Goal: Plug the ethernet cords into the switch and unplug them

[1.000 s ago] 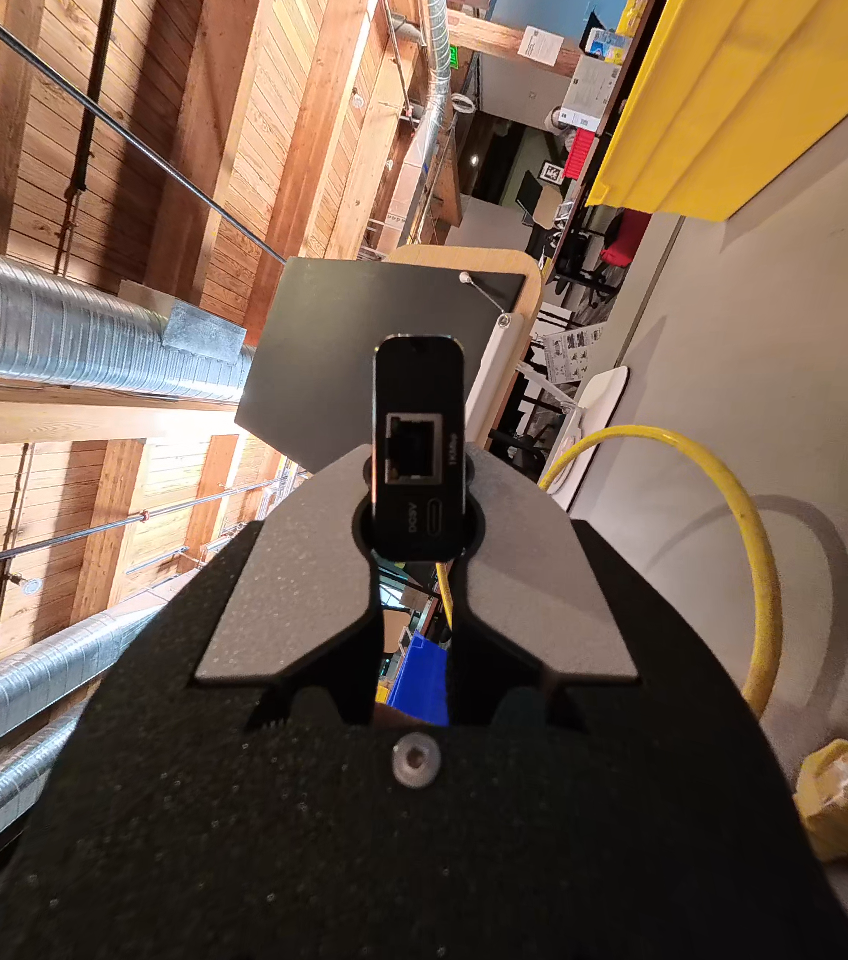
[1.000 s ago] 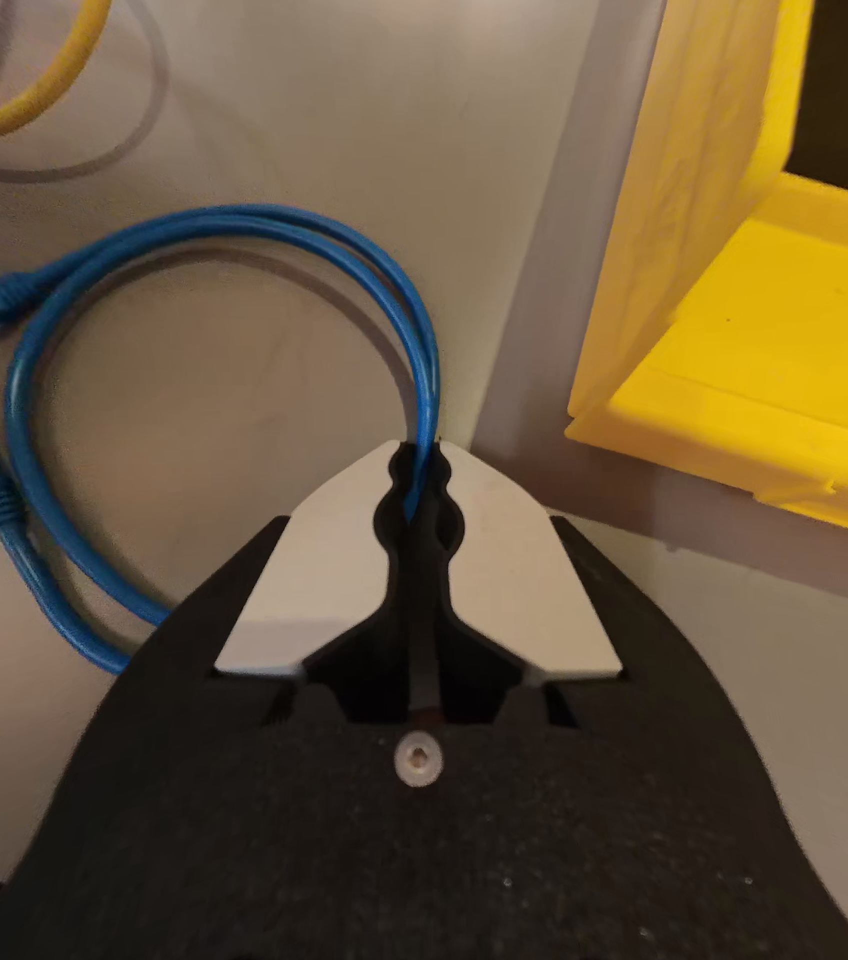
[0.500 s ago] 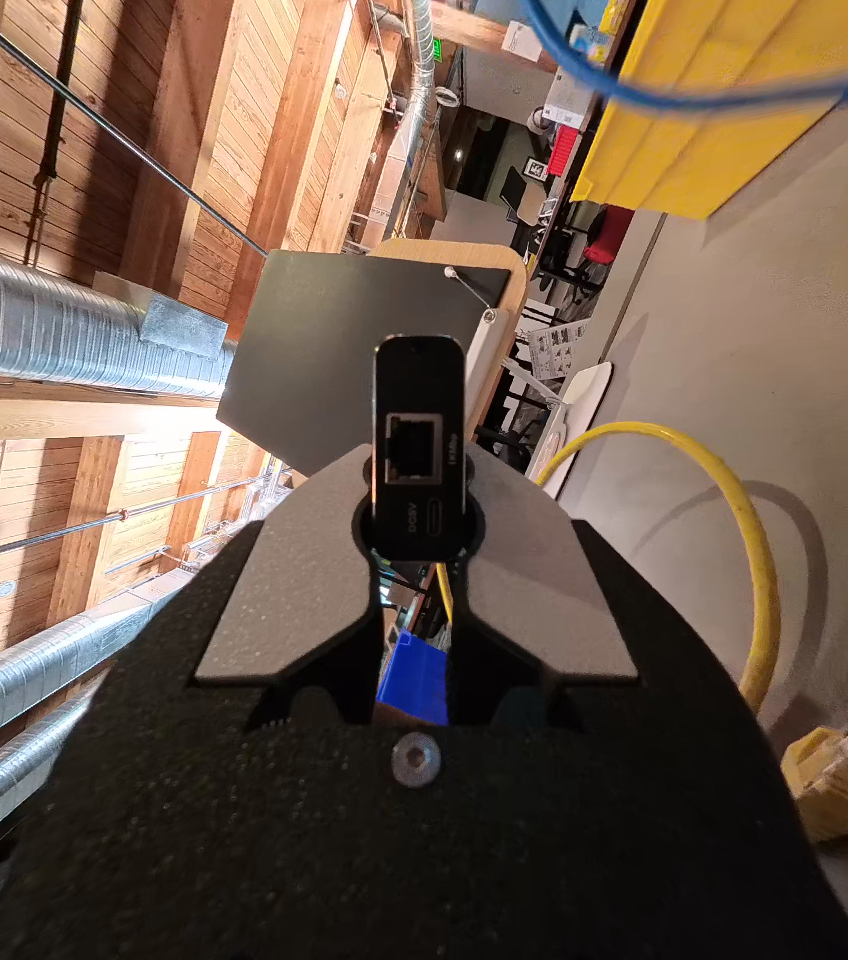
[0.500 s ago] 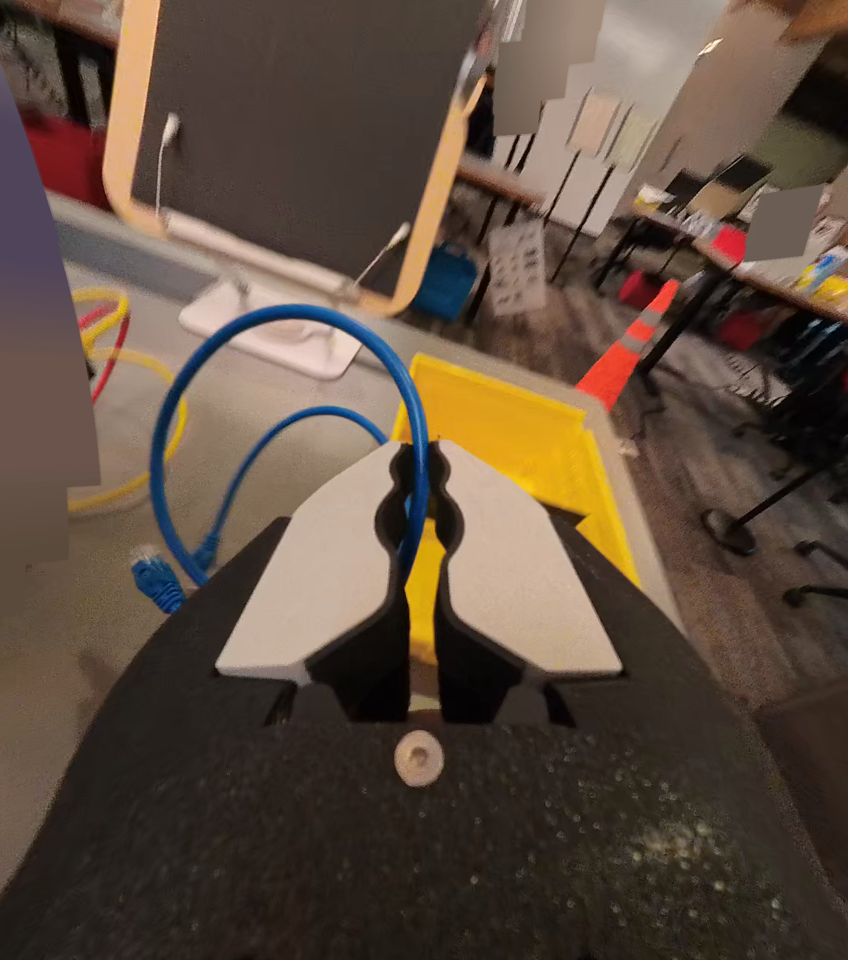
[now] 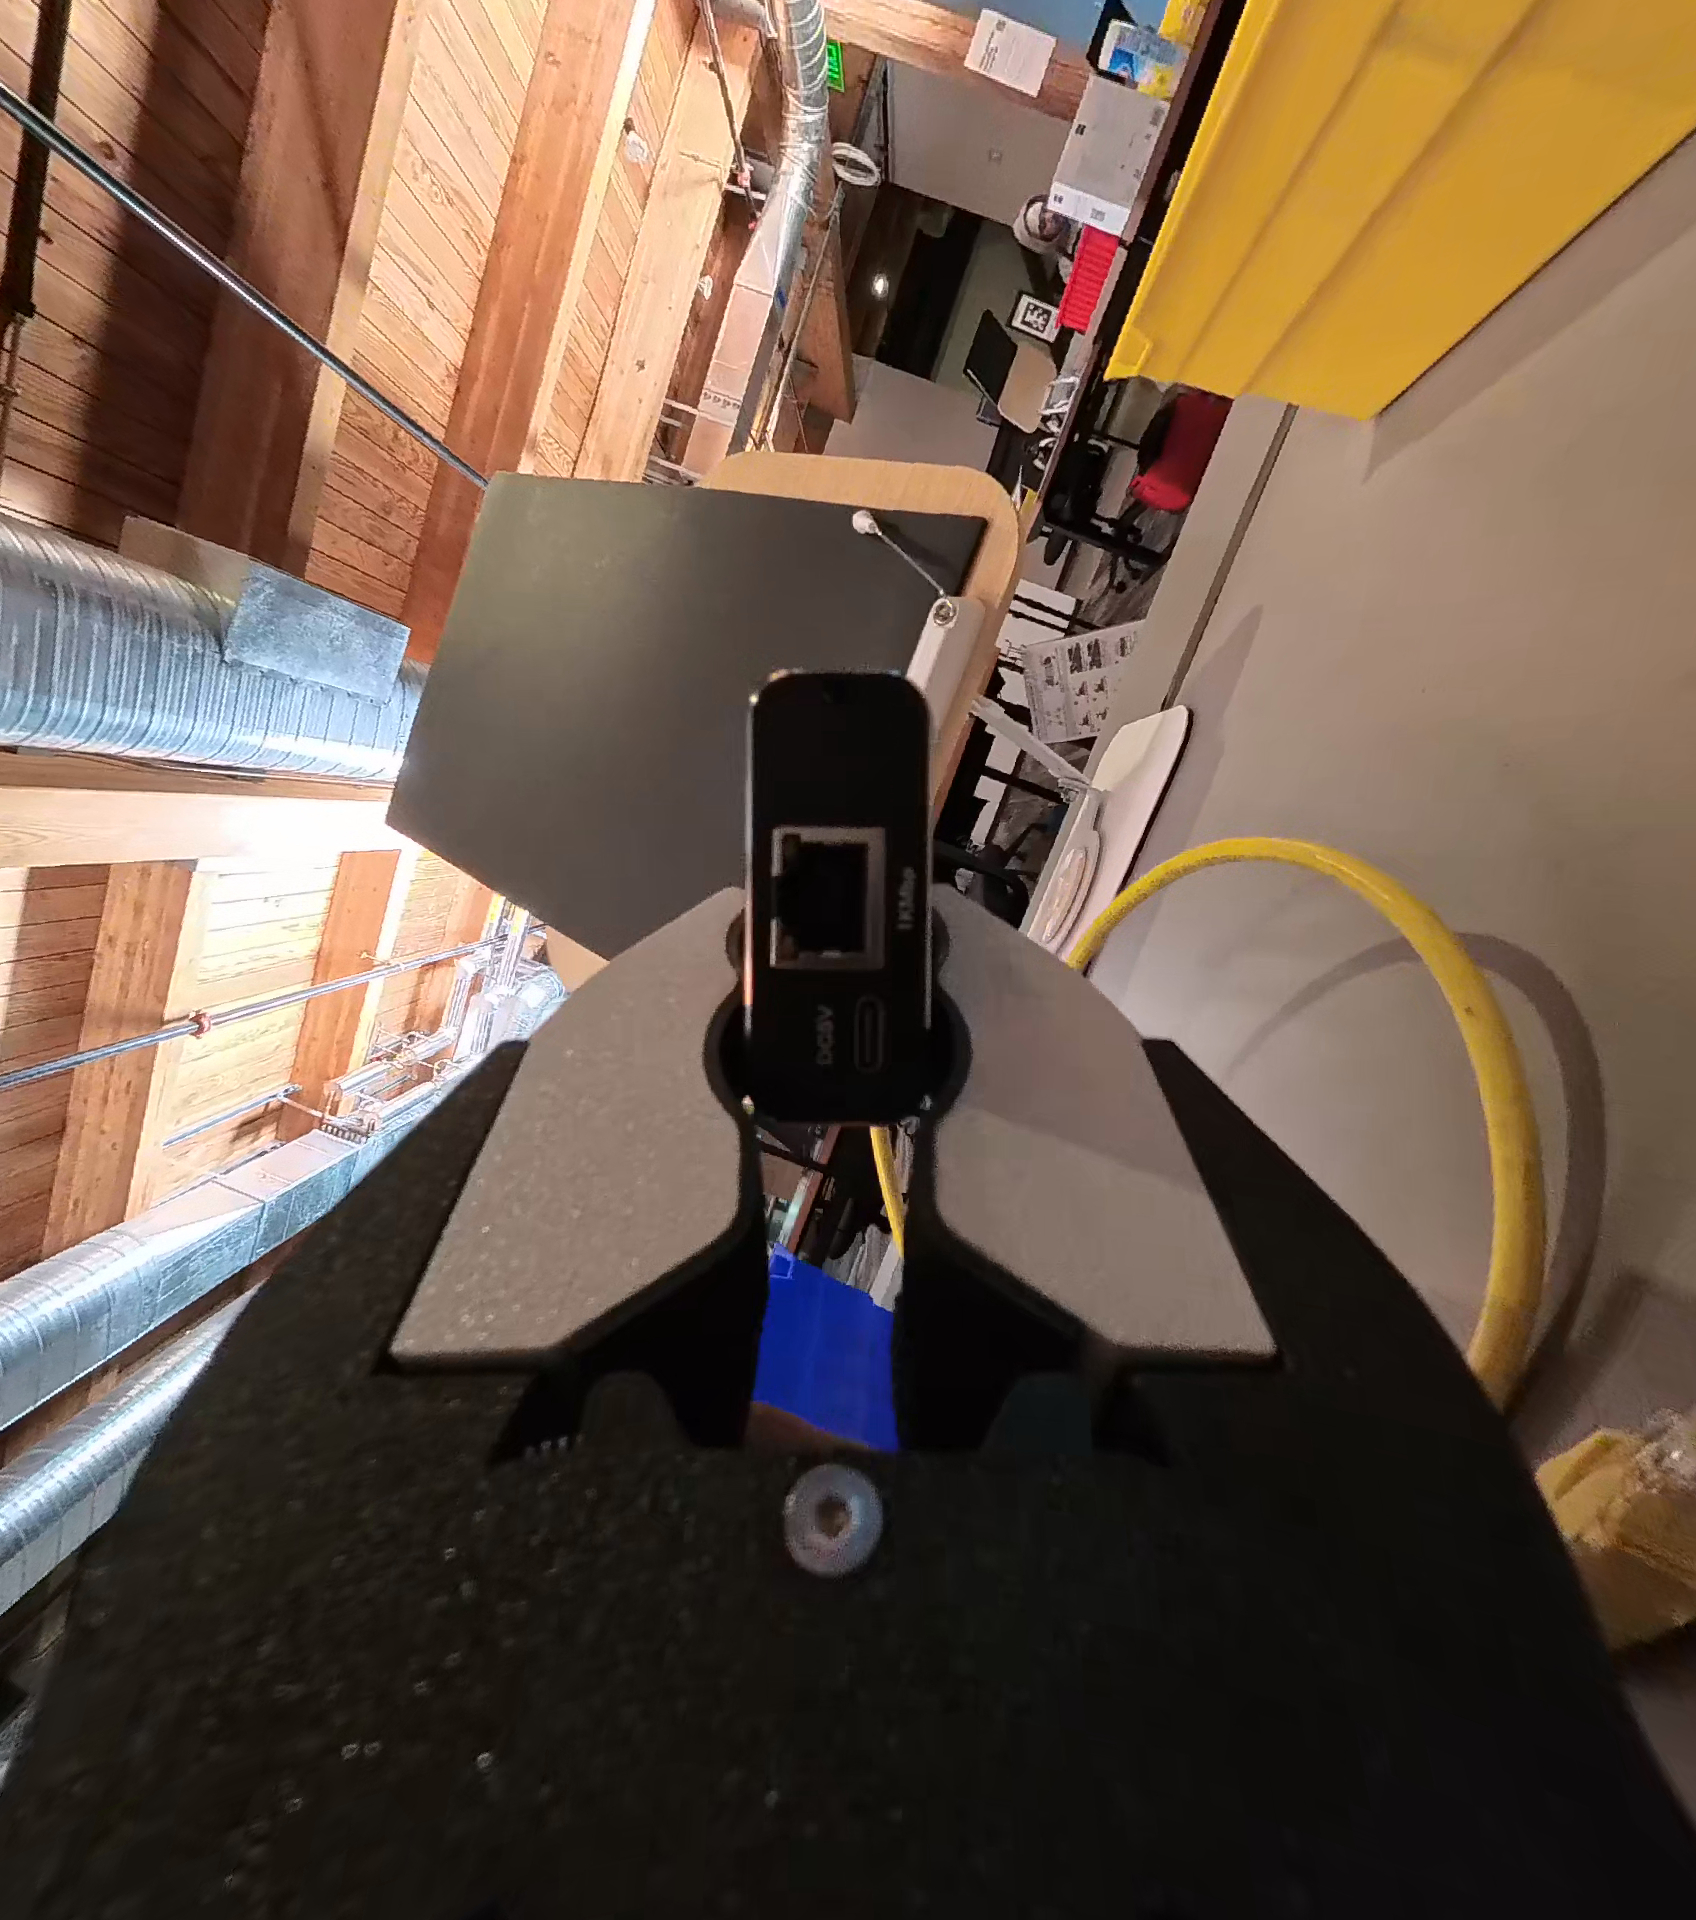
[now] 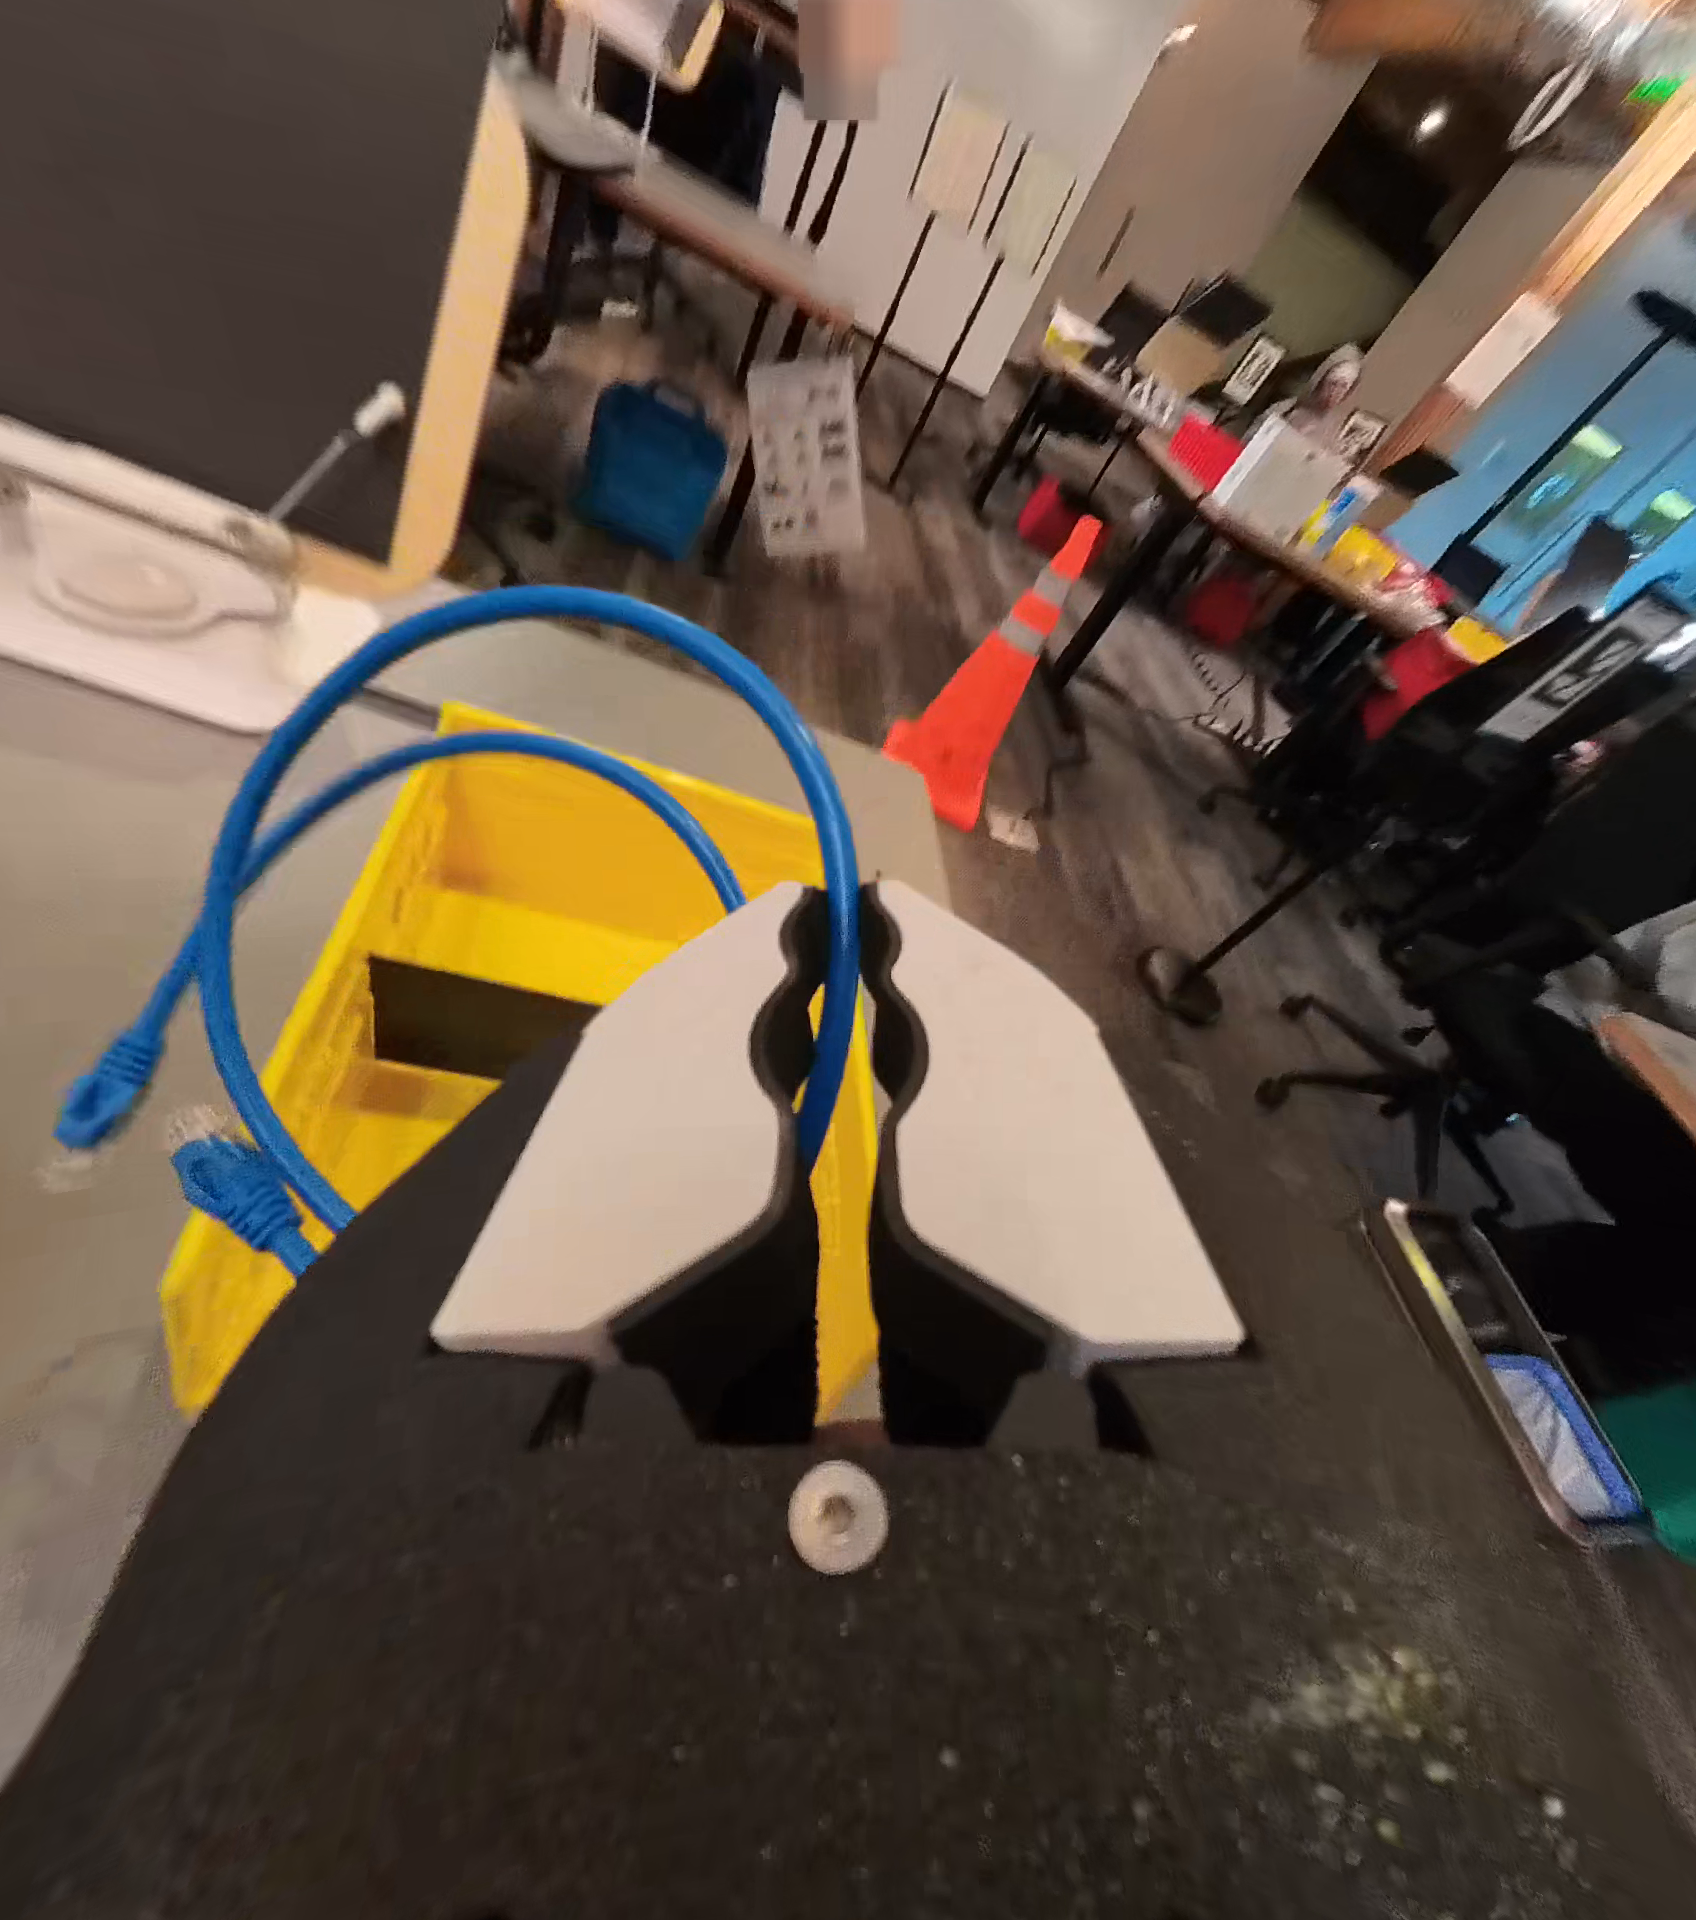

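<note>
2 tools raised: left clamps switch, right pinches blue cord.

The right wrist view was motion-blurred. The blue cord vanished behind the right gripper. The yellow bin ran off the frame; the switch's lower end sat hidden between the left gripper's fingers.

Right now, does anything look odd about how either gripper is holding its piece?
Yes: the right gripper pinches the blue ethernet cord mid-length, so both plugs dangle free. The left gripper holds the black switch squarely, port empty.
</note>
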